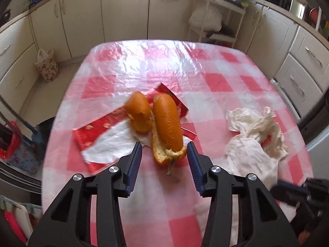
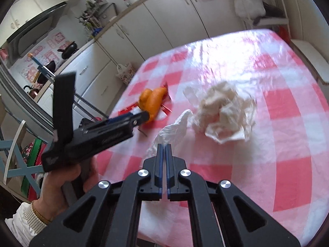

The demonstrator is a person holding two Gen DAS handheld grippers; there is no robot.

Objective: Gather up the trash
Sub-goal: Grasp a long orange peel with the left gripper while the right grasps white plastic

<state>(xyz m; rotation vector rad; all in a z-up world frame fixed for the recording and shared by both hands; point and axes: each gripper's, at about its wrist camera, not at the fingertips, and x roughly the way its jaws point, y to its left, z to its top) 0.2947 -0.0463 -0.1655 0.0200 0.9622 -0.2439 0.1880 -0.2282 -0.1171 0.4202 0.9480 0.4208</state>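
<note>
An orange pepper scrap (image 1: 164, 123) with a stem lies on a red and white wrapper (image 1: 102, 135) on the checked table. My left gripper (image 1: 164, 150) is open, its jaws on either side of the scrap's near end, not closed on it. The scrap also shows in the right wrist view (image 2: 153, 100), where the left gripper comes in from the left. Crumpled white tissues (image 1: 257, 131) lie to the right, and show in the right wrist view (image 2: 224, 111). My right gripper (image 2: 163, 147) is shut and empty, its tips over a white plastic scrap (image 2: 174, 129) near the table's front edge.
The table (image 1: 205, 65) has a pink and white checked plastic cover. White kitchen cabinets (image 1: 123, 10) run behind it. A floral bag (image 1: 48, 65) stands on the floor at the left. A white shelf rack (image 1: 216, 16) stands beyond the table's far edge.
</note>
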